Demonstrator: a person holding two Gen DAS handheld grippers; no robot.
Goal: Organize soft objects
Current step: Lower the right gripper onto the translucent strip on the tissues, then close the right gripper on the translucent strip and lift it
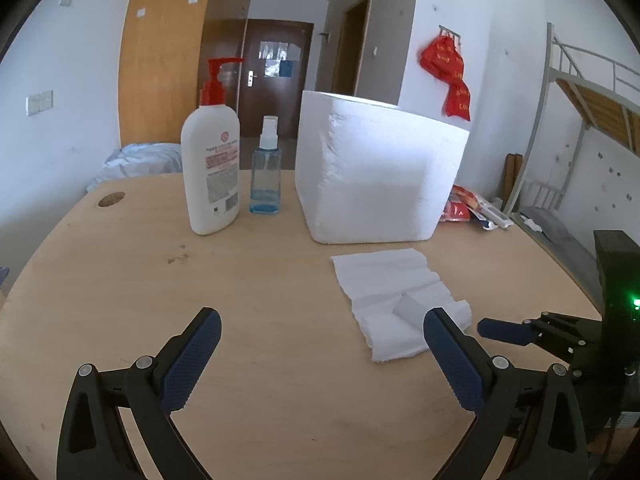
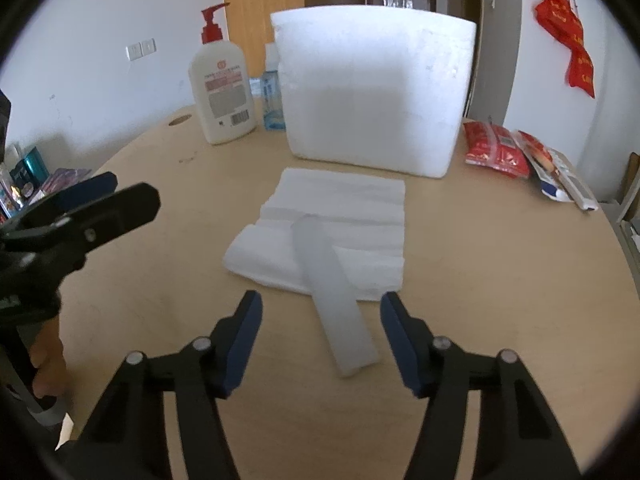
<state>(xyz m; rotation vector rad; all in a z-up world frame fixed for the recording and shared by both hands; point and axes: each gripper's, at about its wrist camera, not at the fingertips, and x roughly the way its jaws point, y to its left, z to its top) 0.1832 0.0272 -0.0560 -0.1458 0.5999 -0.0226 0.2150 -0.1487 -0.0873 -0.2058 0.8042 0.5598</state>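
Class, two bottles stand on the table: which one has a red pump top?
The tall white lotion bottle; the smaller clear blue spray bottle beside it has a clear cap.

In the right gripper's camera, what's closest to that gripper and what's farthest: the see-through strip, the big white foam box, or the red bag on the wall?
From the right gripper:
1. Translucent strip, lying between the fingers, its far end on the white folded cloth.
2. White foam box, standing behind the cloth.
3. Red bag, hanging on the far wall, upper right.
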